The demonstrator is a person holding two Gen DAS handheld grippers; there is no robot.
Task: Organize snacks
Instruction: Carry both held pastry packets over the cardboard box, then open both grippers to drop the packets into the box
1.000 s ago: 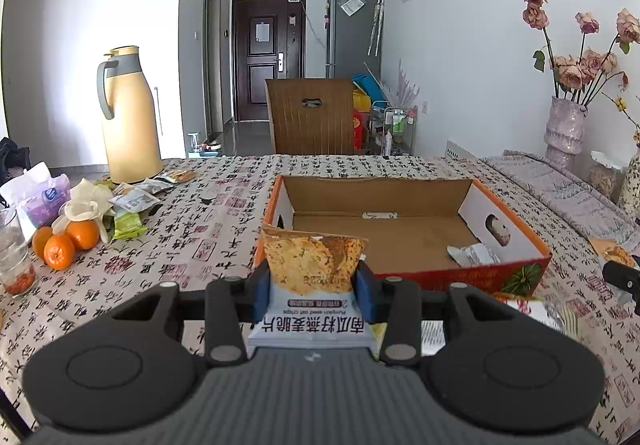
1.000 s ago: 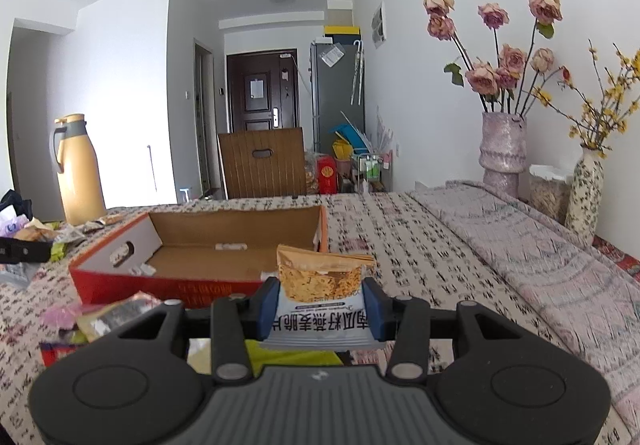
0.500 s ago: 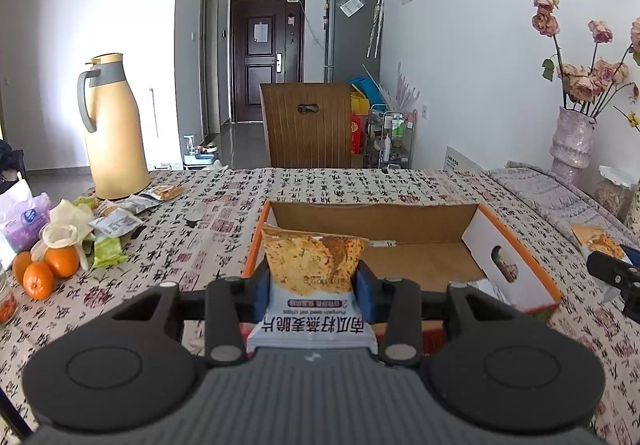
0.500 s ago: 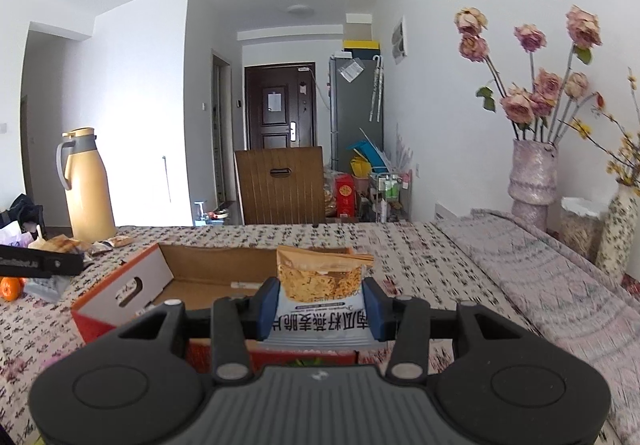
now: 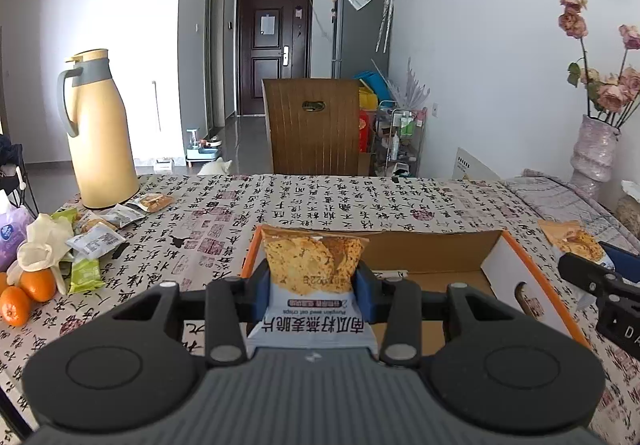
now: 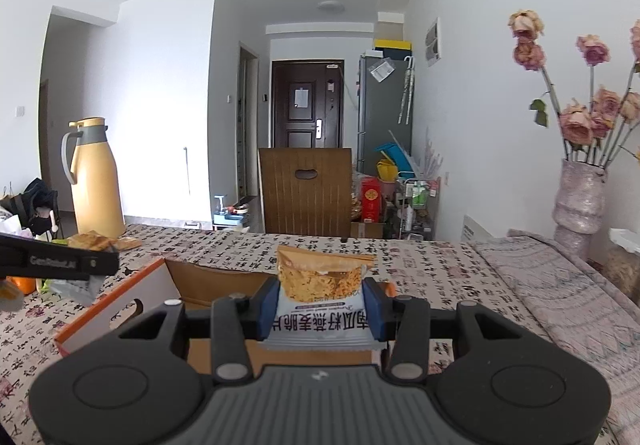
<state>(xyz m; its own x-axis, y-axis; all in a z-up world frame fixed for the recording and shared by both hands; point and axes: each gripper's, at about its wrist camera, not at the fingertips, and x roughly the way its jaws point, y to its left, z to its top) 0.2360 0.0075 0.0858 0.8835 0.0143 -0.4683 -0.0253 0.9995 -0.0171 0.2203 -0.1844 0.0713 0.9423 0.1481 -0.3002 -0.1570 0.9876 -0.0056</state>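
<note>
My left gripper (image 5: 312,295) is shut on an orange-and-white oat crisp packet (image 5: 314,277), held above the near left corner of the open orange cardboard box (image 5: 532,277). My right gripper (image 6: 320,303) is shut on a like packet (image 6: 322,291), held above the box's (image 6: 120,305) right side. The right gripper and its packet also show at the right edge of the left wrist view (image 5: 592,277). The left gripper shows at the left edge of the right wrist view (image 6: 60,263). Loose snack packets (image 5: 96,241) lie on the table at the left.
A yellow thermos jug (image 5: 98,133) stands at the table's far left, with oranges (image 5: 28,293) and a purple bag (image 5: 10,237) near the left edge. A vase of dried roses (image 6: 580,197) stands at the right. A wooden chair (image 5: 316,125) is behind the table.
Both grippers have risen with their packets and now hang higher over the box. The box sits lower and is partly hidden in both views.
</note>
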